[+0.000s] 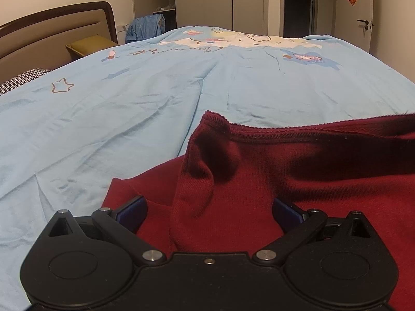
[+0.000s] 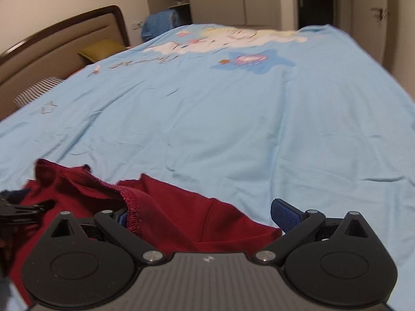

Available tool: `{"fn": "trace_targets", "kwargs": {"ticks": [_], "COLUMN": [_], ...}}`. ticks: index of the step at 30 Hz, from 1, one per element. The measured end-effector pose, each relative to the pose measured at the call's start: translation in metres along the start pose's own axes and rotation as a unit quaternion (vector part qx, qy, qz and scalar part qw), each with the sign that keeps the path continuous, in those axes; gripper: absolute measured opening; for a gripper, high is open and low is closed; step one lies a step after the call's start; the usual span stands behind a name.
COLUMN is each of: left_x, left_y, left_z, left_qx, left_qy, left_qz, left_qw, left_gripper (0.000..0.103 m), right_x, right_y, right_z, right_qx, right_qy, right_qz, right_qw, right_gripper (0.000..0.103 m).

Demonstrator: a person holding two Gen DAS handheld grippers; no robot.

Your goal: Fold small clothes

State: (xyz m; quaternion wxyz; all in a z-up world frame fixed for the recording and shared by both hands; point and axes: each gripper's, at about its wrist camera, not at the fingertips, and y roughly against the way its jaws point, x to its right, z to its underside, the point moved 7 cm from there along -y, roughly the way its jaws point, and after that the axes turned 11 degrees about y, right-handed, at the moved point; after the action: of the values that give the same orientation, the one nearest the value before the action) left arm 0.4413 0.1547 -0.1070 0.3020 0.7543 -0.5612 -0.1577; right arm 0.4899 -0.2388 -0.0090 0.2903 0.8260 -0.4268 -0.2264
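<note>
A dark red knit garment (image 1: pixel 298 181) lies rumpled on the light blue bedsheet (image 1: pixel 129 119) at the near edge of the bed. Its stitched hem (image 1: pixel 298 129) stands up as a raised fold. My left gripper (image 1: pixel 210 211) is open, its blue pads (image 1: pixel 133 208) spread wide on either side of a ridge of the red cloth. In the right wrist view the same garment (image 2: pixel 181 217) lies under my right gripper (image 2: pixel 205 216), which is open. Its left pad is half hidden behind the hem (image 2: pixel 132 207). The left gripper's black body (image 2: pixel 18 211) shows at the left edge.
The sheet with cartoon prints (image 1: pixel 233 41) stretches far ahead. A brown headboard (image 1: pixel 52 31), an olive cushion (image 1: pixel 90 45) and a houndstooth pillow (image 1: pixel 20 81) are at the left. Blue clothes (image 1: pixel 147 27) hang beyond the bed; a door (image 1: pixel 355 13) is at far right.
</note>
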Motion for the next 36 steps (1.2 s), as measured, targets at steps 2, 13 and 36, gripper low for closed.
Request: {"fn": "trace_targets", "kwargs": {"ticks": [2,13,36], "left_x": [0.0,-0.001,-0.014], "left_y": [0.0,0.001,0.01], "left_z": [0.001,0.001,-0.009], "left_qx": [0.001,0.002,0.015], "left_qy": [0.0,0.002,0.053], "left_qz": [0.0,0.003,0.035], "left_qw": [1.0,1.0,0.9979], "left_gripper": [0.103,0.103,0.102], "right_x": [0.011,0.038,0.016], "right_y": [0.002,-0.012,-0.033], "right_z": [-0.004,-0.008,0.039], "right_qx": [-0.004,-0.013,0.013], "right_qy": [-0.065,-0.179,0.005], "right_qz": [-0.084,-0.144,0.159], "right_qw": [0.994,0.973,0.987], "right_gripper": [0.103,0.103,0.103]}}
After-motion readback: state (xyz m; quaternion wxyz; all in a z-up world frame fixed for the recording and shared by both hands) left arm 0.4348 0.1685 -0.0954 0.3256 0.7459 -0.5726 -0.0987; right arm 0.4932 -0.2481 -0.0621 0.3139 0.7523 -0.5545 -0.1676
